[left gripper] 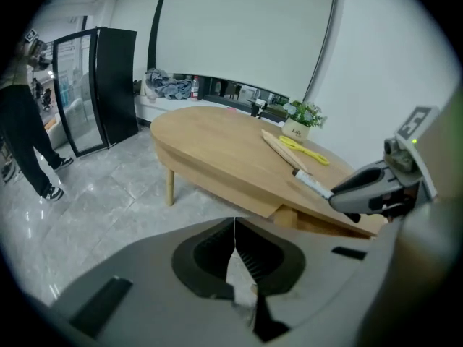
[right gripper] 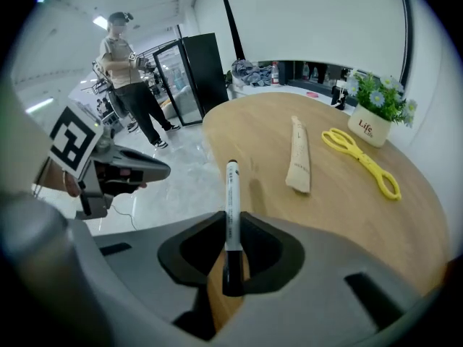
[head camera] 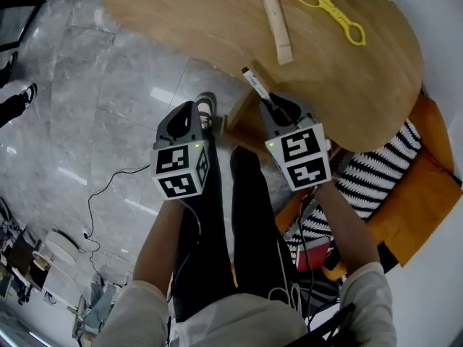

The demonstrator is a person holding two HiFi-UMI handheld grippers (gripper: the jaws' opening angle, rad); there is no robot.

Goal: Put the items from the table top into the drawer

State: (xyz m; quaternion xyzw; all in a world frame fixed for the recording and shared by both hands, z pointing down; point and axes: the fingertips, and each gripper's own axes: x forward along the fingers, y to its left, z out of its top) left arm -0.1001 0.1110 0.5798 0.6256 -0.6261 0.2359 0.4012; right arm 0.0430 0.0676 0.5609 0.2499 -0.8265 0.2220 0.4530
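Here, marker [right gripper: 231, 190] pinched in right tool [right gripper: 231, 230], white end jutting forward

In the head view the table [head camera: 202, 20] and floor [head camera: 94, 100] are seen from above, steeply downward. In both gripper views the table is faced from low and close, the left from off its edge; the tongs [head camera: 329, 9] are shared by all three.

Left gripper [head camera: 192, 114], centre left of head view: jaws pressed together, nothing between them. Right gripper [head camera: 281, 108], just right of centre: jaws clamped on a marker [head camera: 255, 84]. Both point steeply down. Left forearm [head camera: 160, 244] and right forearm [head camera: 346, 219] are bare and run toward the lower frame edge.
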